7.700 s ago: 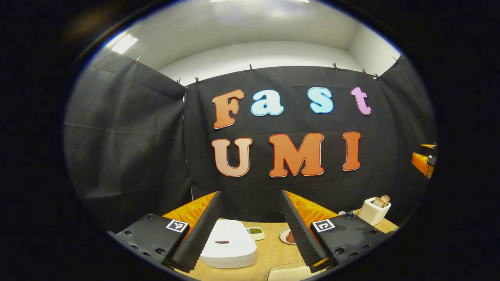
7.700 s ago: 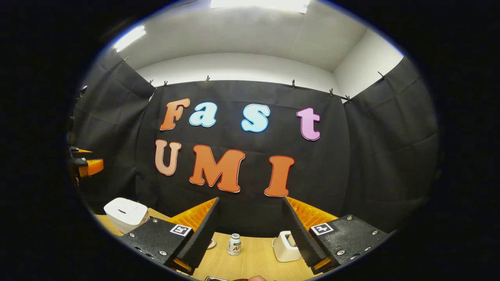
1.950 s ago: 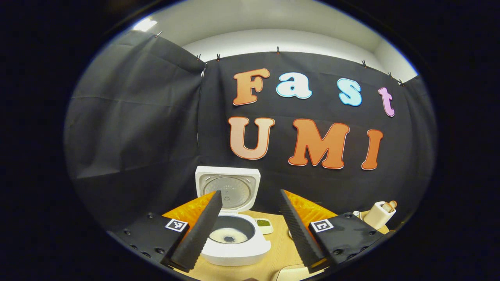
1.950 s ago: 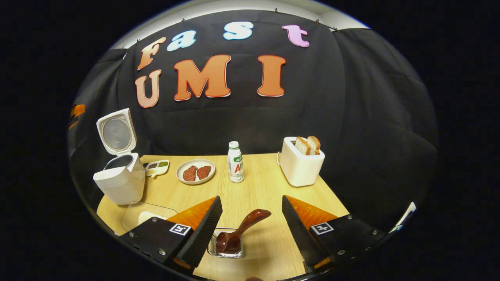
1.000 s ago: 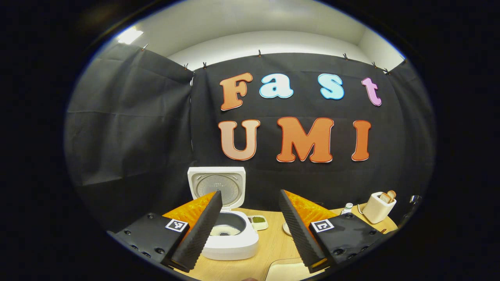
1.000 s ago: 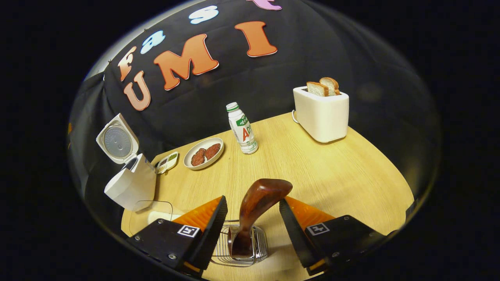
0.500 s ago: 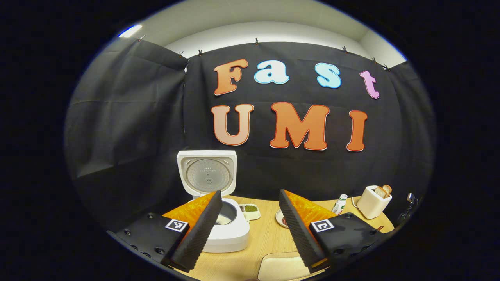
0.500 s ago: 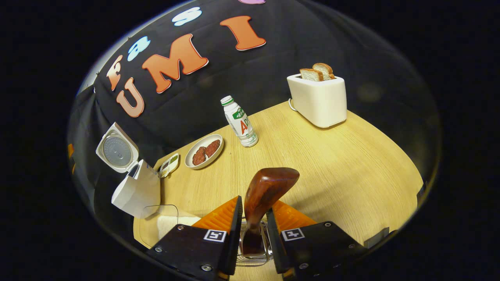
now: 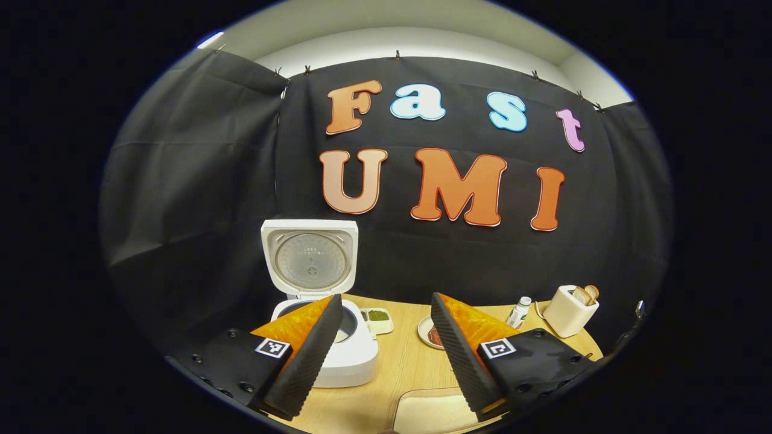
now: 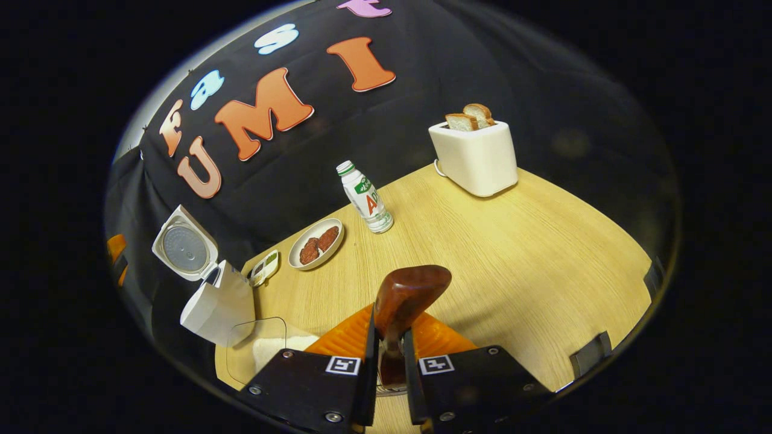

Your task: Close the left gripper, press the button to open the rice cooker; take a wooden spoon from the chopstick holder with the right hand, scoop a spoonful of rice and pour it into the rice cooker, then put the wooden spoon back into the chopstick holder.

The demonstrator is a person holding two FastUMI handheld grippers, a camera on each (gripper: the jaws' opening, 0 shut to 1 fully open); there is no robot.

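Right gripper view: right tool [image 10: 389, 352] clamped on the wooden spoon [image 10: 404, 301] handle, both fingers pressing its neck, the chopstick holder [image 10: 392, 389] directly under the tool.

Polished, rigid wood like this looks light but slick, so the hold low on the neck, below the bulbous end that rises ahead of the fingers, seems a sound place; a straight lift should clear the wire holder, whose contents are hidden by the tool. Far off to the tool's left the rice cooker [image 10: 211, 295] stands open, and a clear container of rice [image 10: 259, 349] sits just left of the fingers. In the left gripper view, the left tool [image 9: 383, 355] is spread wide and empty, the rice cooker [image 9: 325, 337] ahead behind its left finger, some white rice in the pot, on the desk [image 9: 404, 361].
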